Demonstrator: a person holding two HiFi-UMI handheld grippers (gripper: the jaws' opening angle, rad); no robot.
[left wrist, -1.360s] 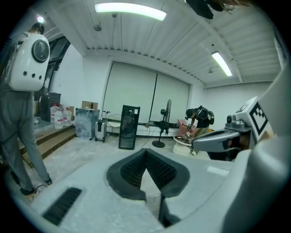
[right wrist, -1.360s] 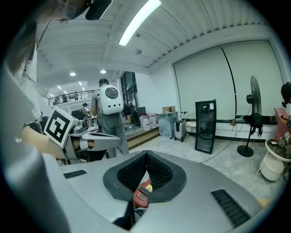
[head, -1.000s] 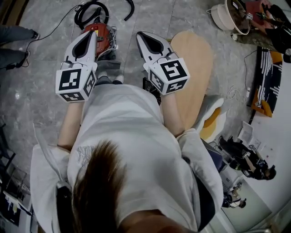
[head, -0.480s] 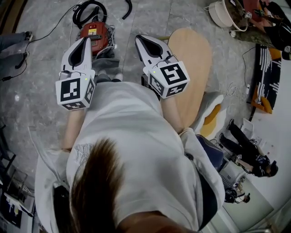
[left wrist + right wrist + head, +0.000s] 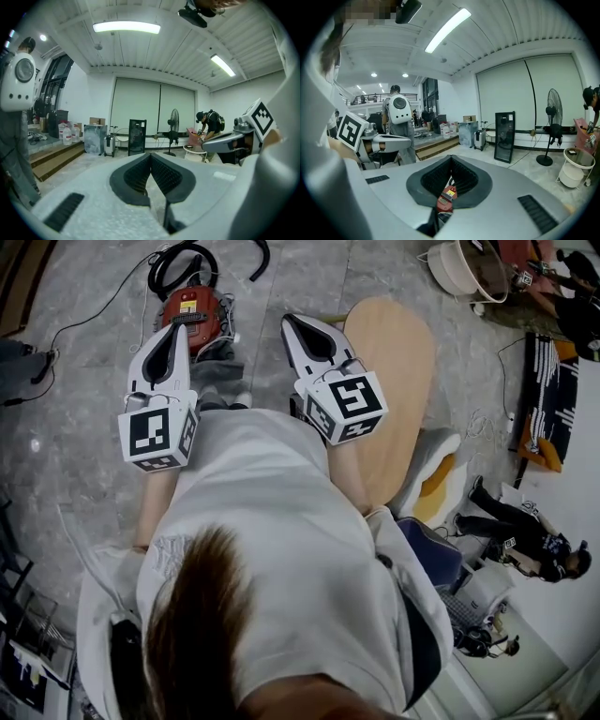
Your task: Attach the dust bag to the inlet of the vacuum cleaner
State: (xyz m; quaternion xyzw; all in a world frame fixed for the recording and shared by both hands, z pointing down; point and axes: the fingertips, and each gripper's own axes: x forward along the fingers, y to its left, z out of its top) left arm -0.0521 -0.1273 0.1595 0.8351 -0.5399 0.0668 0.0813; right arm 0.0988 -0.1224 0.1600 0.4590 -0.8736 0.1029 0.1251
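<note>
**Both tools shut and empty, held over the red vacuum cleaner**

The person stands on the grey marble floor (image 5: 84, 381) looking steeply down, with the two tools held out level in front of the body. The left tool (image 5: 175, 330) has its jaws pressed together with nothing between them. The right tool (image 5: 292, 322) is closed in the same way. In the right gripper view a patch of red shows in the gap below the meeting pads, but that is the vacuum on the floor beyond, not something held.

The red canister vacuum cleaner (image 5: 192, 307) sits on the floor at the far side, just beyond the tip of the left tool. Its black coiled hose (image 5: 178, 263) lies farther off. Pointing both tools that way likely keeps the machine in sight while the person lines up on it.

The dust bag cannot be picked out with certainty. A grey bundle (image 5: 223, 360) lies just near of the vacuum, between the two tools. It may be the bag, or it may be part of the person's clothing.

To the right, an oval light-wood board (image 5: 394, 352) rests on the floor, well apart from the vacuum and seemingly no part of this job.

With neither tool holding anything, the attaching looks not yet begun. The bag must first be found and gripped, which will need a jaw opened
</note>
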